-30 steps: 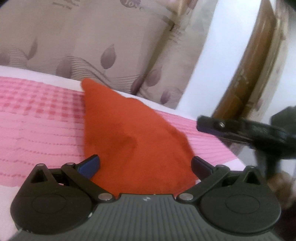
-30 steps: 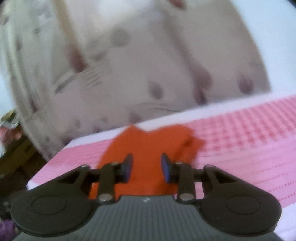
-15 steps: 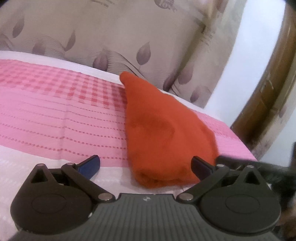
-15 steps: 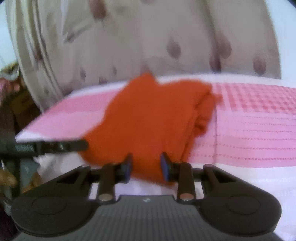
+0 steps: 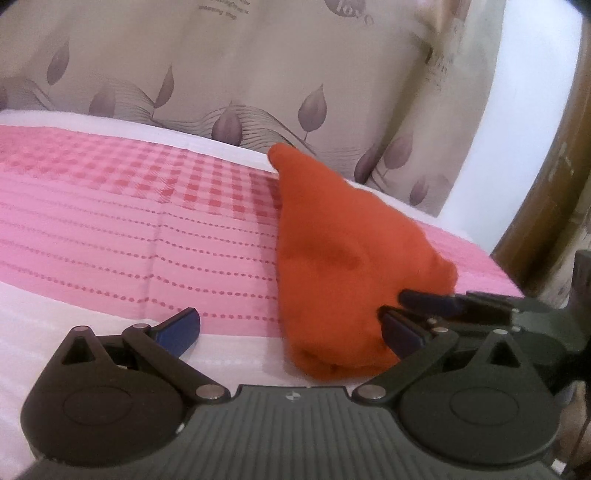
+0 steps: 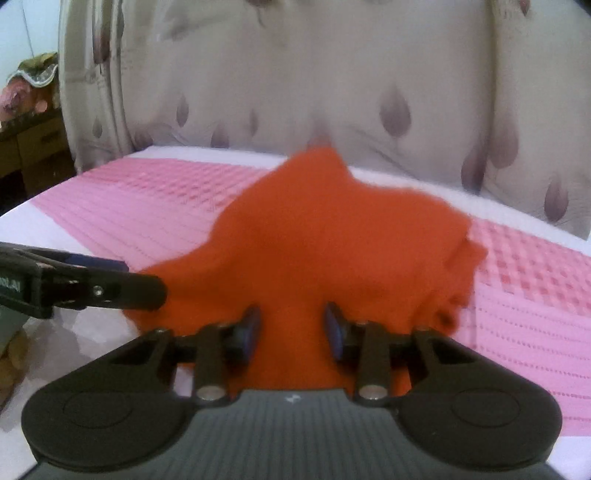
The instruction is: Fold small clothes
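Blurring orange cloth (image 6: 332,240), edges indistinct

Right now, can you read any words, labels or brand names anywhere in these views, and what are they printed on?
"love", partly cut off: curtain, top edge, left wrist view.
Smaller line of print left of it: too blurred to read.
"OOLAI", start cut off: left gripper body, right wrist view.
Orange garment, pink bedsheet: none.
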Demonstrator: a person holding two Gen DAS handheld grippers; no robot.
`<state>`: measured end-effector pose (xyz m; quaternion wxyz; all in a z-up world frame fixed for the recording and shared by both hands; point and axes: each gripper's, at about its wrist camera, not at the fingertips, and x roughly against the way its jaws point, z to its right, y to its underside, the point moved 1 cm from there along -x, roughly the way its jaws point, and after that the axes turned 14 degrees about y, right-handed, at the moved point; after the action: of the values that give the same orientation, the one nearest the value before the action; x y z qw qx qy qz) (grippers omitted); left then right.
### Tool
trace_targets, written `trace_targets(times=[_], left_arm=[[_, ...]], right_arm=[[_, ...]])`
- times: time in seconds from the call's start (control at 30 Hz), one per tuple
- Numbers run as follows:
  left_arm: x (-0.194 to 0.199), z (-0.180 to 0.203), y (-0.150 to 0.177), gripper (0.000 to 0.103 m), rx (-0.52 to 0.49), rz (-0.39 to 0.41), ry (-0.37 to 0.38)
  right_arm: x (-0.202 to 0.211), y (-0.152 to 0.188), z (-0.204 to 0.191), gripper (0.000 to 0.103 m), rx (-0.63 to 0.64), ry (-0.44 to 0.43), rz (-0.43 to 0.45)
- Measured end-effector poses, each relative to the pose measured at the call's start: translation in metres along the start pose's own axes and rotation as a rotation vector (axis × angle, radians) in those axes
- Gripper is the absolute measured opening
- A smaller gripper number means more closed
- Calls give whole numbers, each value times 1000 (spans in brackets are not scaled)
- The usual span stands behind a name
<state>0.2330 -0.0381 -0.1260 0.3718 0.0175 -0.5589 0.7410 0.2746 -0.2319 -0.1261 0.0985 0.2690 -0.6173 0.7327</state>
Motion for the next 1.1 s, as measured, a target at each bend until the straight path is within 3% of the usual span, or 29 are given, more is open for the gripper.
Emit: trace_targets(times=[0.37, 0.6, 0.97, 1.1], left_arm=[[-5, 4, 1, 103, -38, -19, -63], [-4, 6, 0, 103, -40, -17, -77], [-5, 6, 0, 103, -49, -24, -86], [-5, 6, 1, 103, -52, -25, -90]], right_arm=[[4, 1, -4, 46, 7, 34, 18], [4, 1, -2, 68, 8, 45, 17], [5, 1, -3, 80, 16, 53, 24], [5, 1, -2, 96, 13, 70, 28]])
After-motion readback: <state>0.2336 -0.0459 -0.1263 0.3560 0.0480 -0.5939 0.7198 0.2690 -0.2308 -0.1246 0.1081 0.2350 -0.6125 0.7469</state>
